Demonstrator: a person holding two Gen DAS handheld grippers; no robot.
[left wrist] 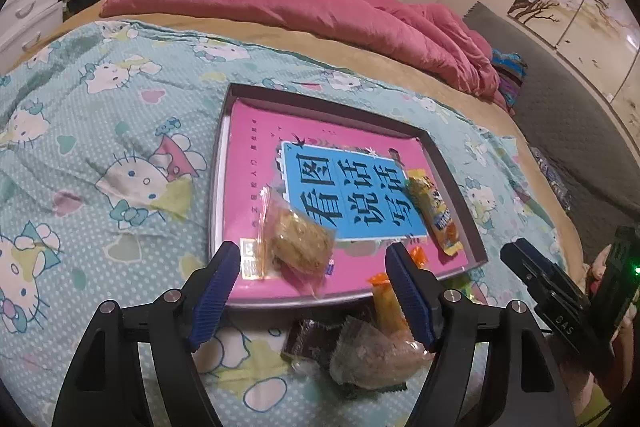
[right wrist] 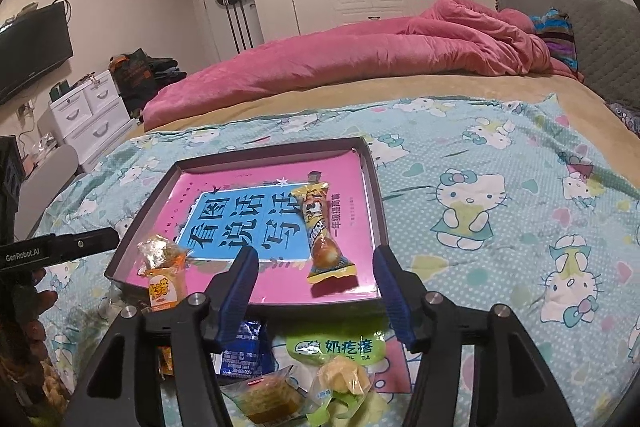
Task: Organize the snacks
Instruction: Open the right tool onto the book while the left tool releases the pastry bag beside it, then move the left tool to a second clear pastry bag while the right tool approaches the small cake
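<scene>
A shallow dark-rimmed tray [left wrist: 224, 147] [right wrist: 374, 187] with a pink book cover inside lies on the bed. In it lie a clear-wrapped brown cake [left wrist: 298, 241] and a long yellow snack stick [left wrist: 432, 213] [right wrist: 322, 233]. My left gripper [left wrist: 312, 267] is open and empty over the tray's near edge, just above the cake. My right gripper [right wrist: 314, 269] is open and empty over the tray's near edge, by the stick. Loose snacks lie in front of the tray: a dark packet [left wrist: 308, 341], a clear pouch [left wrist: 372, 351], an orange packet [left wrist: 386, 301] [right wrist: 164, 287], a blue packet [right wrist: 246, 351], a green-white pouch [right wrist: 340, 347] and a small cake [right wrist: 266, 397].
The Hello Kitty blanket [left wrist: 100, 147] [right wrist: 500, 207] covers the near bed. A pink duvet [left wrist: 280, 3] [right wrist: 360, 59] is bunched at the far side. The grey headboard [right wrist: 560, 3] is on the right, white drawers [right wrist: 88, 115] on the left. The other gripper shows in each view [left wrist: 560, 299] [right wrist: 60, 247].
</scene>
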